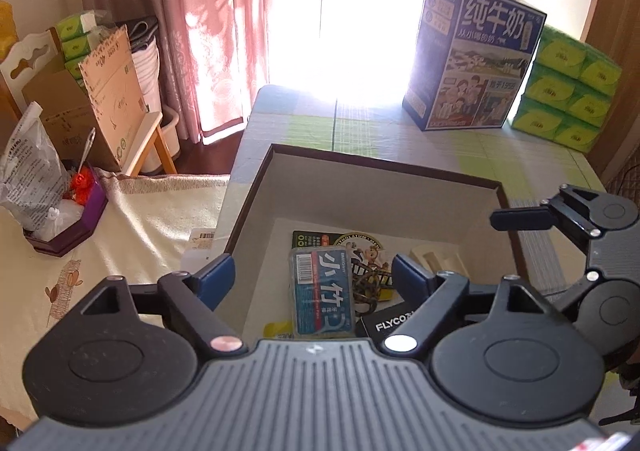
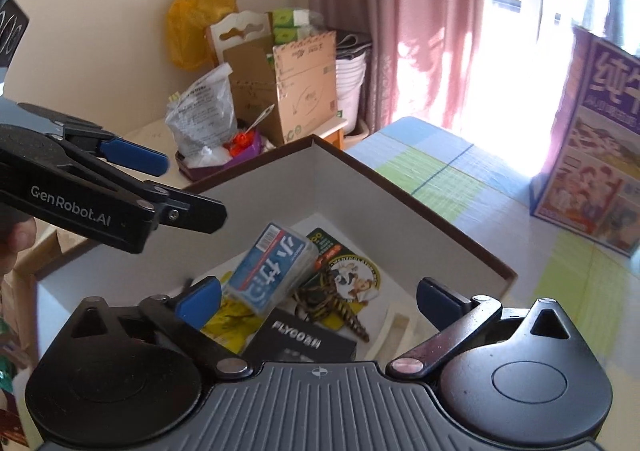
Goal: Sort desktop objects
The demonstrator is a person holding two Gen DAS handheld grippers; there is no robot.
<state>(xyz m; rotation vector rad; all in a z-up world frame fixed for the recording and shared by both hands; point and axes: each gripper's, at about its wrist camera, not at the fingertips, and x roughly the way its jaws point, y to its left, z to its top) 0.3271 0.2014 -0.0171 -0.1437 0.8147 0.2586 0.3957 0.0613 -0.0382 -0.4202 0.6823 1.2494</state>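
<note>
Home: curtains [image 1: 208,31], tissue packs [image 1: 568,87]

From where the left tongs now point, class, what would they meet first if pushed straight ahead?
Probably the blue transparent plastic case lying in the white brown-rimmed cardboard box; it sits between the open left tongs, though depth is unclear.

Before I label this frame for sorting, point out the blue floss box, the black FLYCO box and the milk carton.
blue floss box [image 1: 323,291], left wrist view, printed lid.
black FLYCO box [image 2: 302,343], right wrist view, top face.
milk carton [image 1: 476,59], left wrist view, front panel.
</note>
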